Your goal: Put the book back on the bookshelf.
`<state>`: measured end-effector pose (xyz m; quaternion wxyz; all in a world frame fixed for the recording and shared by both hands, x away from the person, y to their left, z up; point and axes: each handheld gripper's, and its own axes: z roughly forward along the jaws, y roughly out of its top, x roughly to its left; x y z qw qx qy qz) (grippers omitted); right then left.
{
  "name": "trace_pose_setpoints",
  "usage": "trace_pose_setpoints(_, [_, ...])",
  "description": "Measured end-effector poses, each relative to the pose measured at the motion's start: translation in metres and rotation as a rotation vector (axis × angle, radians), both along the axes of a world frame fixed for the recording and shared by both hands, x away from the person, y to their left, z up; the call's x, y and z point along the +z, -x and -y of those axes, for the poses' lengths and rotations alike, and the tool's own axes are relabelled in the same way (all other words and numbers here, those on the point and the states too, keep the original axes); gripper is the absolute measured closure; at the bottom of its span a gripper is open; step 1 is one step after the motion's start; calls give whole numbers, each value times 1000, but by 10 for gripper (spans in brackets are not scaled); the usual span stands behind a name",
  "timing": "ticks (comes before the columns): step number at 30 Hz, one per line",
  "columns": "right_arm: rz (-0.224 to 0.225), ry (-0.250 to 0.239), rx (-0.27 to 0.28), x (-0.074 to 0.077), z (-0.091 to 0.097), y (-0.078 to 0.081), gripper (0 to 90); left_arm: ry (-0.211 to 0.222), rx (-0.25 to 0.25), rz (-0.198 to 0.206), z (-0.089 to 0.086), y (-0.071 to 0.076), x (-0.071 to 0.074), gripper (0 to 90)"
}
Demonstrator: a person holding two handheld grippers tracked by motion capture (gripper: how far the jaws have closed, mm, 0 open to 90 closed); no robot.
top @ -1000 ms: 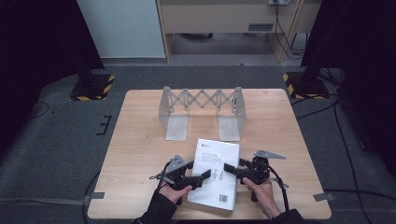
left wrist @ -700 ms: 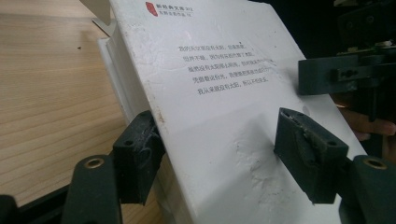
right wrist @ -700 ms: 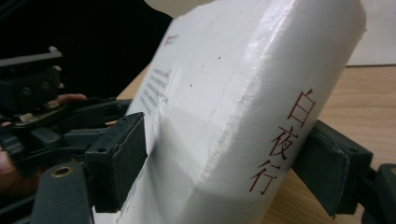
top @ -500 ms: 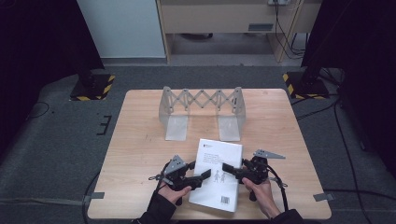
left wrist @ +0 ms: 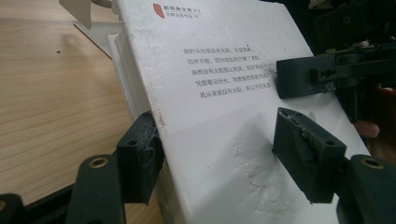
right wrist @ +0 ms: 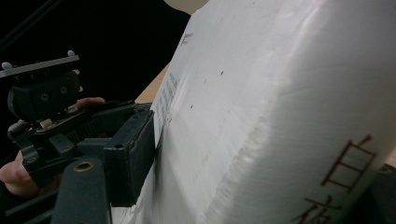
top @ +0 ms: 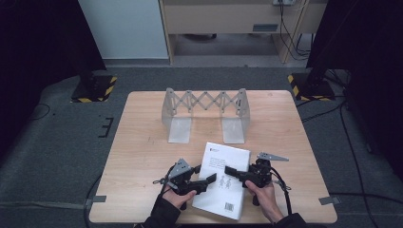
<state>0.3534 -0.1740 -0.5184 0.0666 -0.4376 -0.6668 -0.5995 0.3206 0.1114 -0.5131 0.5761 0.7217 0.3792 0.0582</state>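
A white book [top: 223, 197] with black print lies near the table's front edge, a barcode on its near end. My left gripper [top: 211, 179] comes at it from the left. In the left gripper view its jaws [left wrist: 222, 149] have been closing: one pad sits at the page edge, the other presses on the cover. My right gripper [top: 229, 170] reaches in from the right, and its jaws [right wrist: 257, 168] have just been closing on the book. One pad [right wrist: 133, 154] lies flat against the cover; the other is hidden behind the book's spine side.
A folding metal scissor rack [top: 204, 102] stands at the back of the wooden table [top: 142, 156], its two flat feet pointing toward me. A person's hands hold both grippers at the front edge. Dark floor and cables surround the table.
Both hands and the book stay in place. The right gripper's jaws have drawn in a little on the book.
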Motion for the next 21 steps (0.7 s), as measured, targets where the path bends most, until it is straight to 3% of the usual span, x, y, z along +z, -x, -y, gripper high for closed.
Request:
trace_pose_setpoints(11, [-19,-13,-19,2,0,0,345,-20,-4,-5,-1,-3,2,320])
trace_pose_setpoints(16, [-39,-19,-24,1,1,-1,359,-23,82,14,-17,-8,7,304])
trace_pose_setpoints(21, [-40,-28,-23,4,1,0,378,-46,140,-12,-33,-13,5,270])
